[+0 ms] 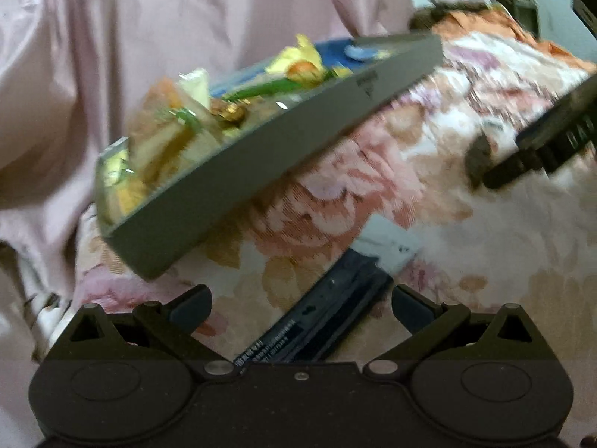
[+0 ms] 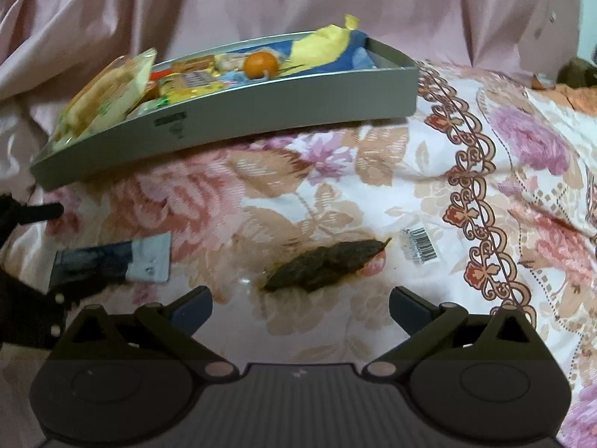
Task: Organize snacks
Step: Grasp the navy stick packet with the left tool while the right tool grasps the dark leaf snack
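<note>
Left view first: both fingers of the left tool (image 1: 300,308) stand wide apart with nothing between them, so it is released. Just beyond them a dark flat packet (image 1: 328,317) lies loose on the floral bedspread (image 1: 429,224), its near end cut off by the tool body. Farther off sits the grey tray (image 1: 238,164), already crowded with wrapped snacks and a small orange fruit (image 1: 302,69). By my reading most of the sorting is done, and this packet is one of the leftovers. Motion blur smears the whole view, so no wrapper can be read. At the right edge a dark shape, probably the other tool, is cut off.

Right view: the right tool (image 2: 300,308) is likewise spread open and empty. Nearest its fingers lies a dark brown snack in a clear wrapper (image 2: 328,263) with a barcode label at its far end, still on the bedspread (image 2: 373,194). To the left rests the dark packet (image 2: 112,261), well apart from the tray (image 2: 261,112). Inside the tray are a yellow bag (image 2: 321,46), the orange fruit (image 2: 261,64) and several small wrapped pieces; a pale bag (image 2: 108,93) leans over its left rim. So, judging from how things lie, two items remain outside. What fills the tray's far corner behind the yellow bag is hidden, and the pink cloth (image 2: 261,0) behind blocks everything beyond.
</note>
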Demonstrator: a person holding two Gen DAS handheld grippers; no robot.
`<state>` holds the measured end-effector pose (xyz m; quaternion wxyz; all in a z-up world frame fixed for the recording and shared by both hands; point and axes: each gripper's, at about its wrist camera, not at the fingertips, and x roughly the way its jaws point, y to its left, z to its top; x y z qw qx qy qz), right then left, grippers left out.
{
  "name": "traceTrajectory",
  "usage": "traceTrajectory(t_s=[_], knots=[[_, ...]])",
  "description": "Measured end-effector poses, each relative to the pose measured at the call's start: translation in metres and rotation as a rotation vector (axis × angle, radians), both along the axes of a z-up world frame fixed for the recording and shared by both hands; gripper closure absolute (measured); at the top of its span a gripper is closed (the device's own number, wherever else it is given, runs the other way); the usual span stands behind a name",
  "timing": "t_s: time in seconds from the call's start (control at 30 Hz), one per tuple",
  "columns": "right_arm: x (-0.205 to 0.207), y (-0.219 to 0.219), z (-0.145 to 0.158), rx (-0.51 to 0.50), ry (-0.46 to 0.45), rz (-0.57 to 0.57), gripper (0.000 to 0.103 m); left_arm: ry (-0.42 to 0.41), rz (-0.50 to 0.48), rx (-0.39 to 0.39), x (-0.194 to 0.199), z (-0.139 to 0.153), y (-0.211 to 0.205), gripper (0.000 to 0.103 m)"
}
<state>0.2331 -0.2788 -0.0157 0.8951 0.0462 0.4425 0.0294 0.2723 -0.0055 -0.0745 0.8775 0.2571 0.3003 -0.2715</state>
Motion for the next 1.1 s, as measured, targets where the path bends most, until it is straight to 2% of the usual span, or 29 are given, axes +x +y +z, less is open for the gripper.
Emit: traceTrajectory(t_s=[0.1,0.2,0.43,0.53,0.63,0.73,0.83,1.1], knots=[[0.006,-0.003,-0.004,0.018,-0.002,-0.017,0.0,0.023,-0.028,0.026,0.004,-0.006,-0.001,0.001],[0.013,-0.006,-0.006,0.046,-0.011,-0.029,0.0,0.081,0.015,-0.023,0.013,-0.006,0.002,0.001],[0.029,-0.015,-0.012,0.091,-0.027,-0.1,0.0,0.308,0.129,-0.182,0.029,-0.007,0.012,0.001],[0.033,-0.015,-0.013,0.09,-0.056,-0.085,0.002,0.385,0.145,-0.233,0.027,-0.005,0.008,0.001],[0.034,-0.009,-0.011,0.063,-0.08,-0.035,0.007,0.447,0.141,-0.249,0.02,-0.006,0.0,0.002],[0.032,-0.002,-0.012,0.032,-0.086,-0.001,0.012,0.486,0.138,-0.244,0.007,-0.005,-0.008,0.002],[0.03,0.0,-0.012,0.047,-0.084,0.031,0.015,0.511,0.144,-0.256,-0.004,-0.004,-0.014,0.004],[0.027,0.0,-0.011,0.085,-0.083,0.092,0.018,0.478,0.233,-0.294,-0.011,-0.002,-0.014,0.012]])
